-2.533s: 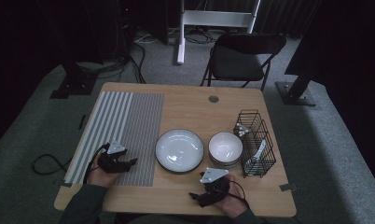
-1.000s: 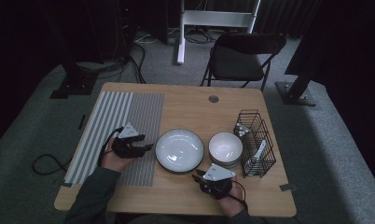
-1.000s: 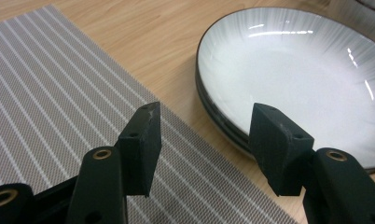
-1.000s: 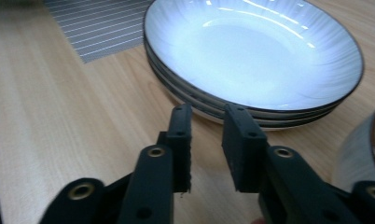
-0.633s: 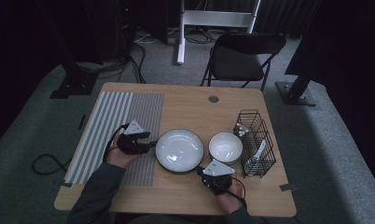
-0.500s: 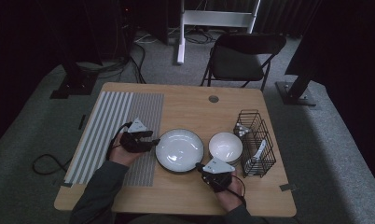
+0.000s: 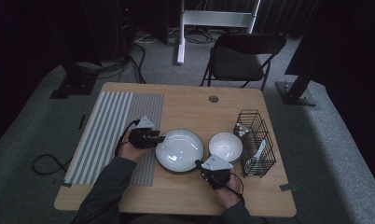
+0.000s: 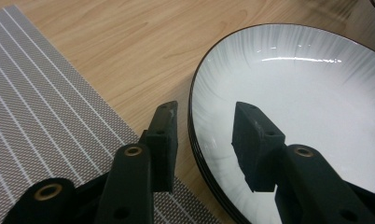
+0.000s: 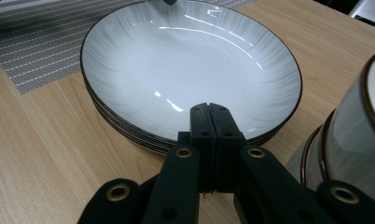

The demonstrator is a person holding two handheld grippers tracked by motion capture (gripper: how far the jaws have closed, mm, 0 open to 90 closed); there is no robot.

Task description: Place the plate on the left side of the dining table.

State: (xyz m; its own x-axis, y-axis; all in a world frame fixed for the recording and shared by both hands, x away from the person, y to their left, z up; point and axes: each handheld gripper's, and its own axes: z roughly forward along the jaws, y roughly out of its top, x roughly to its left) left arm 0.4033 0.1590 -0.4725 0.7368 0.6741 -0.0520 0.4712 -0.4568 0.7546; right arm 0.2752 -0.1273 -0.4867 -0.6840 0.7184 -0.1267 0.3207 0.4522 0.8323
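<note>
A stack of white, dark-rimmed plates sits mid-table. My left gripper is at its left rim. In the left gripper view this gripper is open and straddles the top plate's rim, one jaw outside over the wood and the other over the white inside. My right gripper is at the stack's near right edge. In the right gripper view it is shut with nothing between the jaws, its tips just above the near rim of the plates.
Stacked bowls stand right of the plates, close to the right gripper. A black wire basket with utensils stands beyond them. A striped grey placemat covers the table's left part. A folding chair stands behind the table.
My left gripper moved right off the placemat to the plates' left rim. My right gripper moved forward from the table's front edge to the plates' near rim.
</note>
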